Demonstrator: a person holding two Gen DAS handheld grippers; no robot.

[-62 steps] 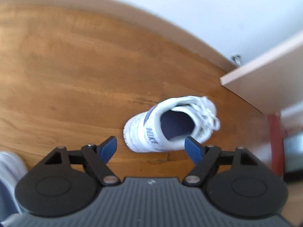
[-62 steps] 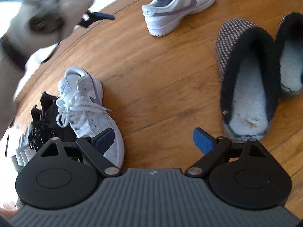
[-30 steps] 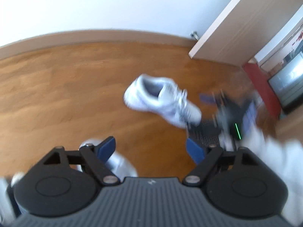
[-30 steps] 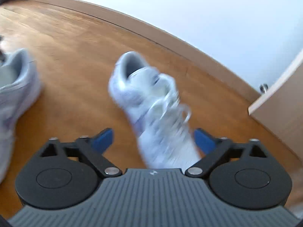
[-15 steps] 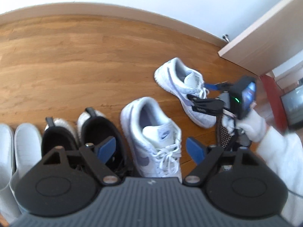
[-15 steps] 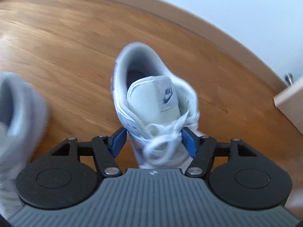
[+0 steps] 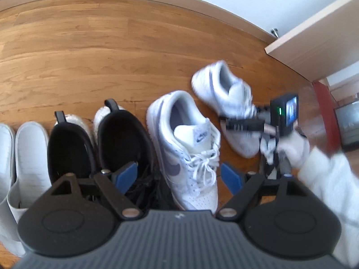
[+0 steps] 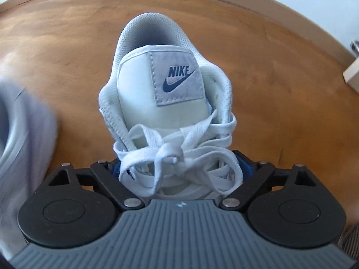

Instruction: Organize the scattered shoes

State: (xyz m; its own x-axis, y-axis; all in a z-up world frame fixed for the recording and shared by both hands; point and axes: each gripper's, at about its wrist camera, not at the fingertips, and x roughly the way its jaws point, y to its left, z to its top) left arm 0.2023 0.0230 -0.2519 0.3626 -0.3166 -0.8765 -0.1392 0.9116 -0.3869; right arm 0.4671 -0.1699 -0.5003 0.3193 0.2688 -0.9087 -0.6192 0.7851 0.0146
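Sneaker (image 8: 170, 103) now inside right claw (image 8: 179, 168)

The floor (image 7: 89, 51) is showing warm honey-brown planks with darker grain. The nearer sneaker (image 7: 186, 148) is looking white with a dusty purple-grey swoosh and white laces; the farther sneaker (image 7: 224, 94) is wearing the same white and purple-grey. Its tongue label (image 8: 177, 78) is carrying a navy logo on pale grey. The black shoes (image 7: 121, 143) are sitting dark beside the white slippers (image 7: 29, 157). The left gripper (image 7: 179, 177) is showing blue pads on black arms.
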